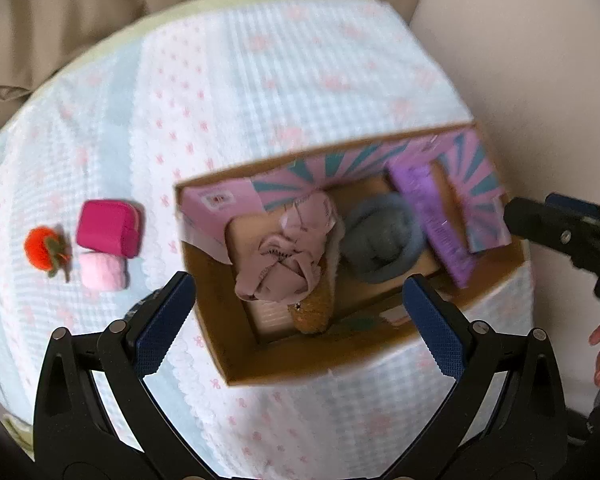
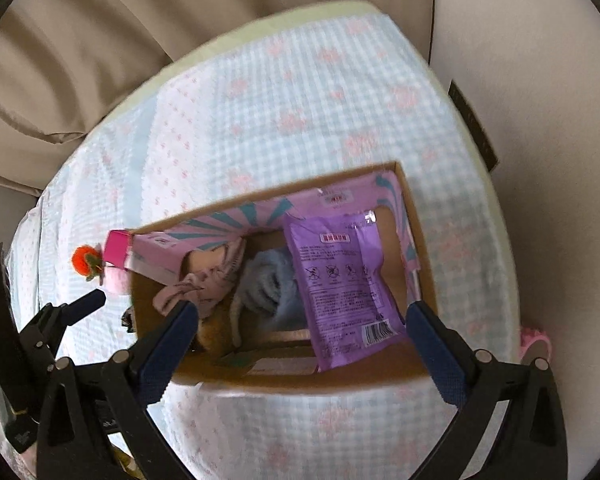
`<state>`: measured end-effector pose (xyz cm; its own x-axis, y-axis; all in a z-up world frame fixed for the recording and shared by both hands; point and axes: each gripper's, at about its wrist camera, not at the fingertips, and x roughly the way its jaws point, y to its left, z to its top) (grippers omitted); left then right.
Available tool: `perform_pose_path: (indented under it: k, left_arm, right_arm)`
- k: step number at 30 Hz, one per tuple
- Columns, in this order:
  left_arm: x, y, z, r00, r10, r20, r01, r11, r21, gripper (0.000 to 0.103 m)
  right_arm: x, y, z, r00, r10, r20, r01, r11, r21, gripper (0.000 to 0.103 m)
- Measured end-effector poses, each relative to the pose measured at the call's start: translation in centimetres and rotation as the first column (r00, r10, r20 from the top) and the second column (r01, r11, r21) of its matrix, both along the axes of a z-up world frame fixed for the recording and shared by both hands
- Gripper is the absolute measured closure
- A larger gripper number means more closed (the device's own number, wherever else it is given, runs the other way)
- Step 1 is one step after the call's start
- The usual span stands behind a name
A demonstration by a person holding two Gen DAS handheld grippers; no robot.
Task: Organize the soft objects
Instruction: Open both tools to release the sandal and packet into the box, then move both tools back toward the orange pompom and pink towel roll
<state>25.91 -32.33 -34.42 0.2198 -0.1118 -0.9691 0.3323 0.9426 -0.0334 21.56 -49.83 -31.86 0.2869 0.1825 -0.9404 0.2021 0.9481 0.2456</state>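
Observation:
An open cardboard box (image 1: pixel 236 364) (image 2: pixel 420 236) sits on the checked cloth. Inside lie a dusty-pink fabric piece (image 1: pixel 284 252) (image 2: pixel 196 288), a blue fluffy item (image 1: pixel 384 236) (image 2: pixel 268 280), a purple packet (image 1: pixel 436 220) (image 2: pixel 340 276) and a brown plush toy (image 1: pixel 312 312). Left of the box sit a magenta pouch (image 1: pixel 108 228) (image 2: pixel 118 250), a pale pink soft block (image 1: pixel 102 272) and an orange plush fruit (image 1: pixel 42 250) (image 2: pixel 85 261). My left gripper (image 1: pixel 296 324) is open and empty above the box's near side. My right gripper (image 2: pixel 300 340) is open and empty over the box.
The cloth-covered table (image 1: pixel 260 80) (image 2: pixel 300 92) is round-edged, with beige curtains (image 2: pixel 100 40) behind and a pale wall at the right. The right gripper's body (image 1: pixel 572 236) shows at the left view's right edge. The left gripper (image 2: pixel 60 316) shows in the right view.

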Motion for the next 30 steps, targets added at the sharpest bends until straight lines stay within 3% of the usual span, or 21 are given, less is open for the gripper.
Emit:
perform_pose_path:
  k: [3, 11, 15, 18, 22, 30]
  left_arm:
    - [-1.0, 0.7, 3.3, 0.999, 0.013, 0.053, -0.011, 0.999, -0.045, 0.000]
    - [-5.4, 3.1, 12.2, 0.978, 0.050, 0.204, -0.034, 0.996, -0.081, 0.000]
    - [-8.5, 5.7, 16.9, 0.959, 0.071, 0.275, -0.041, 0.993, -0.113, 0.000]
    - [-11.1, 8.2, 20.2, 0.931, 0.104, 0.350, -0.065, 0.991, -0.121, 0.000]
    - [-14.0, 11.8, 23.8, 0.890, 0.136, 0.435, -0.089, 0.988, -0.128, 0.000]
    - [-16.8, 19.2, 26.4, 0.852, 0.190, 0.487, -0.127, 0.979, -0.159, 0.000]
  right_arm:
    - [-1.3, 0.8, 3.1, 0.999, 0.002, 0.049, -0.001, 1.000, -0.022, 0.000]
    - [-6.3, 3.6, 11.5, 0.984, 0.020, 0.177, -0.002, 0.995, -0.102, 0.000]
    - [-9.3, 5.8, 15.9, 0.966, 0.034, 0.256, 0.000, 0.991, -0.130, 0.000]
    - [-11.5, 7.9, 19.0, 0.945, 0.055, 0.323, -0.003, 0.987, -0.158, 0.000]
    - [-13.5, 10.5, 21.5, 0.921, 0.076, 0.382, -0.004, 0.982, -0.187, 0.000]
    - [-16.0, 15.7, 23.6, 0.892, 0.087, 0.443, 0.009, 0.978, -0.210, 0.000]
